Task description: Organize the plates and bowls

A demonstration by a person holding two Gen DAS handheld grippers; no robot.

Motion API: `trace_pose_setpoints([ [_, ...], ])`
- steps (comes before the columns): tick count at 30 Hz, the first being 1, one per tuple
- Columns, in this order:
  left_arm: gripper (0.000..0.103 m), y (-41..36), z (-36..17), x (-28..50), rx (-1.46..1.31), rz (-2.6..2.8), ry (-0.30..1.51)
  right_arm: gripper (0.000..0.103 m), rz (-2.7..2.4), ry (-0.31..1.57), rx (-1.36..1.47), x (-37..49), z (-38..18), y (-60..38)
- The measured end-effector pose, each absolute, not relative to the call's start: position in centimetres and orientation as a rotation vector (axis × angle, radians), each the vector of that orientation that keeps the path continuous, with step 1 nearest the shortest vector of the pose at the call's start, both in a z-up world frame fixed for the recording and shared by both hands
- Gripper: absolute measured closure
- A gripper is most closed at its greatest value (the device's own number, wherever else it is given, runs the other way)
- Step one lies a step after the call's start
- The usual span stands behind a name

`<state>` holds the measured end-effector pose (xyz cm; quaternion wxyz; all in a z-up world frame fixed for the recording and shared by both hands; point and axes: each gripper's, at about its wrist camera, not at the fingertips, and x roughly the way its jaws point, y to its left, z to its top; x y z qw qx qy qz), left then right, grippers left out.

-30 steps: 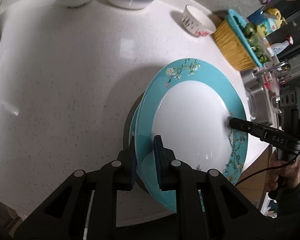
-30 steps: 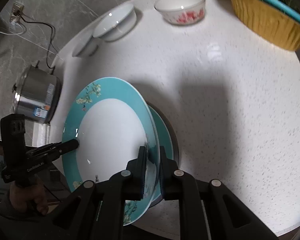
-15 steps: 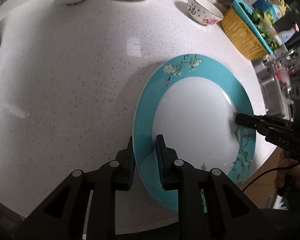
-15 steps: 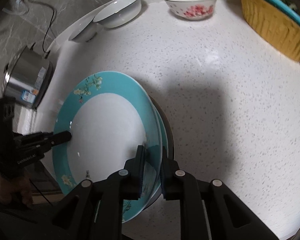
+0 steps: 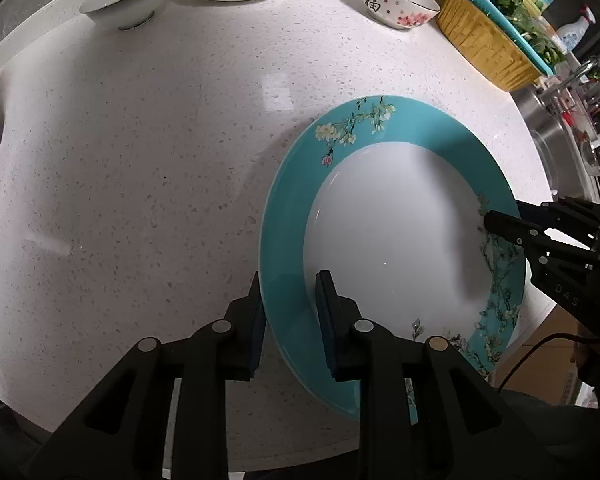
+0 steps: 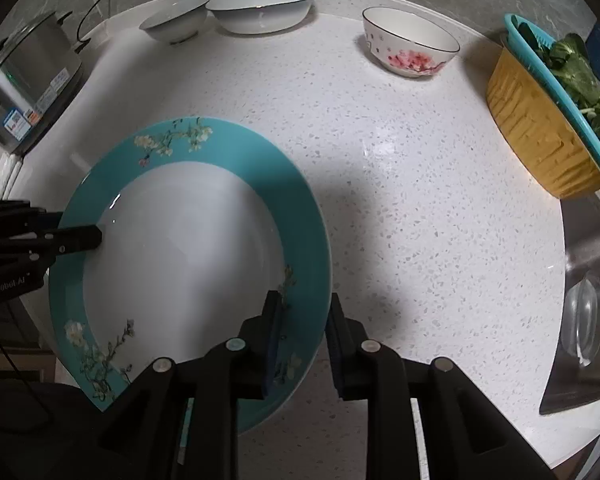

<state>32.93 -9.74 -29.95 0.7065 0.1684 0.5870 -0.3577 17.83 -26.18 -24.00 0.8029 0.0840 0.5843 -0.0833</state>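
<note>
A large round plate with a wide turquoise rim [image 5: 284, 216] and a glossy white centre is gripped on opposite edges by two black grippers. The left gripper [image 5: 290, 312] clamps the rim's near edge in its own view; the right gripper [image 6: 302, 332] clamps the opposite edge. Pale blossoms on thin branches decorate the rim. The plate sits over the near part of a white speckled round countertop [image 5: 140, 152]. Farther back stand a white bowl with pink flowers [image 6: 410, 42], a wide white bowl [image 6: 262, 8] and a smaller white bowl [image 6: 174, 22], and off to the right a yellow basket of leafy greens [image 6: 540, 140].
</note>
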Motion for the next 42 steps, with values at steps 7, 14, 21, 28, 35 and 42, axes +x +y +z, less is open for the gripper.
trace_pose_setpoints([
  [7,0.078,-9.6,-29.9,32.6,0.389,-0.797,1.300,0.074,-0.179,1.253,0.182,17.8,-24.0,-26.1],
  [14,0.037,-7.7,-26.0,35.4,0.291,-0.722,1.206,0.048,-0.232,1.137,0.249,17.5,-20.4,-28.3],
  [21,0.024,-8.4,-20.4,44.7,-0.019,-0.684,1.158,0.022,-0.035,0.951,0.463,25.4,-12.9,-34.0],
  [28,0.024,-13.8,-20.2,51.3,-0.007,-0.589,1.086,0.022,-0.070,0.960,0.410,39.3,-11.1,-37.4],
  [35,0.025,-16.9,-23.8,56.1,-0.080,-0.559,1.173,0.033,-0.101,1.094,0.467,47.9,-17.0,-39.7],
  [42,0.025,-18.8,-25.6,58.1,-0.117,-0.547,1.221,0.033,-0.107,1.144,0.466,50.6,-19.9,-40.0],
])
